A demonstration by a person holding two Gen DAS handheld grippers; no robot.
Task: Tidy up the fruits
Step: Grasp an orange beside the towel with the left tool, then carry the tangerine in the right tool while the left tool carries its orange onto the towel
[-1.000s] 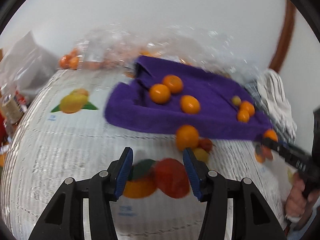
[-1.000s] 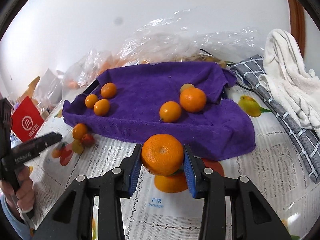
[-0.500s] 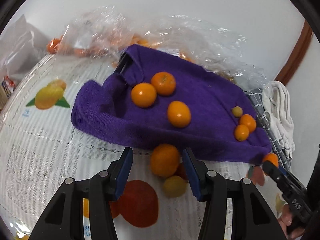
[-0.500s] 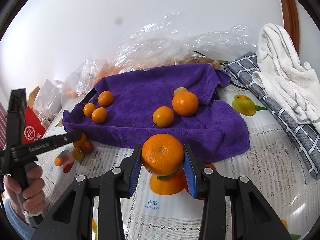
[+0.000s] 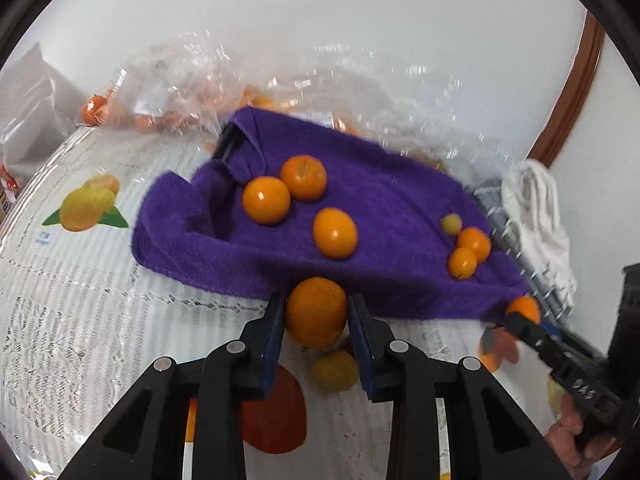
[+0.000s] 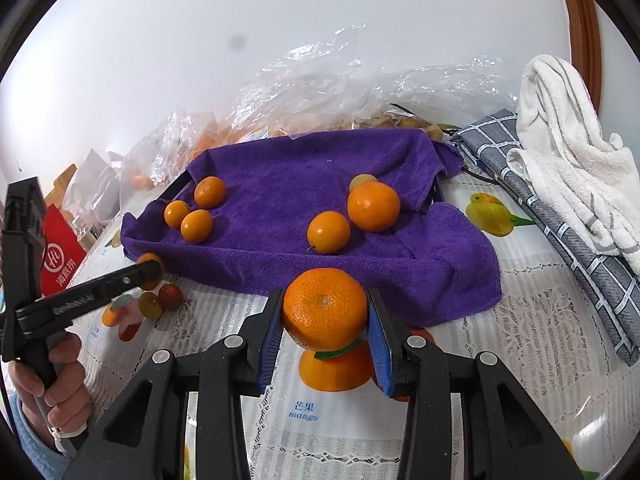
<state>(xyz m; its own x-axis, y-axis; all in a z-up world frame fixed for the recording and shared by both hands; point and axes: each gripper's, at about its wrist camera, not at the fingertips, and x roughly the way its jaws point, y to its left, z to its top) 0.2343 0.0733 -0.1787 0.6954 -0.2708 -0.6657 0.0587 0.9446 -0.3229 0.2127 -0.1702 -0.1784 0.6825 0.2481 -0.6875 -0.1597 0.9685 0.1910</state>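
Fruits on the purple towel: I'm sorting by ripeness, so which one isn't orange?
The small yellow-green fruit at the far right of the purple towel, tucked behind the large orange. All others there are bright orange.

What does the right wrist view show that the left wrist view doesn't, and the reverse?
Only the right wrist view: the mandarin gripped by the right gripper, a red packet, and the person's left hand.

Only the left wrist view: the left gripper around an orange on the tablecloth, with a small yellow fruit just beneath.

Both: the purple towel carrying two fruit groups, crinkled plastic bags, and the white cloth.
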